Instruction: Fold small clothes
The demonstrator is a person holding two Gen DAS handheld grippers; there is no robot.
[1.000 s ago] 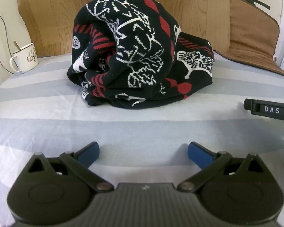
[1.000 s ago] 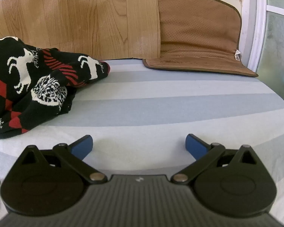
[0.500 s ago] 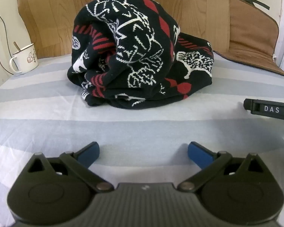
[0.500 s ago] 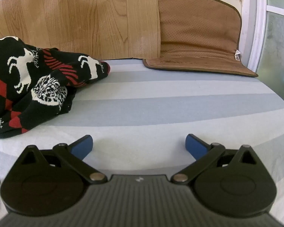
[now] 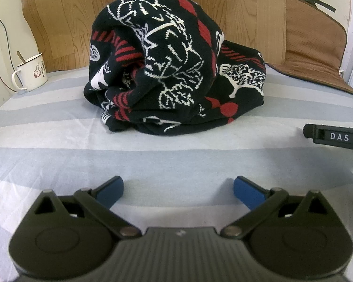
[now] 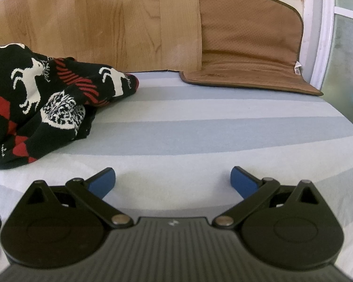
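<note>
A black knitted garment (image 5: 171, 70) with red diamonds and white animal figures lies bunched in a tall heap on the striped blue-grey sheet (image 5: 176, 159). My left gripper (image 5: 177, 189) faces it from a short distance, open, with nothing between its blue pads. In the right wrist view the garment's right part (image 6: 47, 101) spreads at the left. My right gripper (image 6: 173, 181) is open over bare sheet, to the right of the heap. The right gripper's black body marked DAS (image 5: 336, 137) shows at the left wrist view's right edge.
A white enamel mug (image 5: 31, 72) with a spoon stands at the back left. A wood-pattern board (image 6: 94, 23) leans behind the heap. A brown padded mat (image 6: 249, 54) lies at the back right, beside a white window frame (image 6: 322, 35).
</note>
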